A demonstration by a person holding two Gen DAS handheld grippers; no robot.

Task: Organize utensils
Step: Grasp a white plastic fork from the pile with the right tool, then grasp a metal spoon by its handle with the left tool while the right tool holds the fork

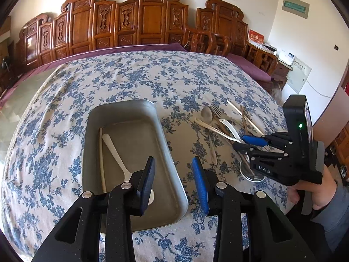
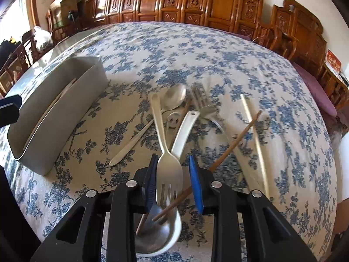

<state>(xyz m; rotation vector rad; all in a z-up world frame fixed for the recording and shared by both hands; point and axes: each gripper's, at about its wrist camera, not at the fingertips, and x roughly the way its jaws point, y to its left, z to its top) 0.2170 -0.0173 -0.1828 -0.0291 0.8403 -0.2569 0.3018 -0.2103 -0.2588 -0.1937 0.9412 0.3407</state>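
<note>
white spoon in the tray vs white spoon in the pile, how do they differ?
The tray spoon lies alone on the tray floor beside one pale chopstick; the pile spoon lies on the tablecloth, crossed by other utensils. The tray spoon looks slimmer, the pile spoon thick and glossy with a hole in its handle. Both are white and ungripped.

left wrist cam looks fwd and down along its fingers, close over the grey tray (image 1: 165, 139), facing the carved wooden screen (image 1: 150, 19) at the far side. right wrist cam also tilts down, v. near the utensil pile (image 2: 174, 118), same screen behind. both views share the floral tablecloth (image 1: 130, 74), tray and pile; left view also catches the right gripper (image 1: 245, 143) at its right edge.
</note>
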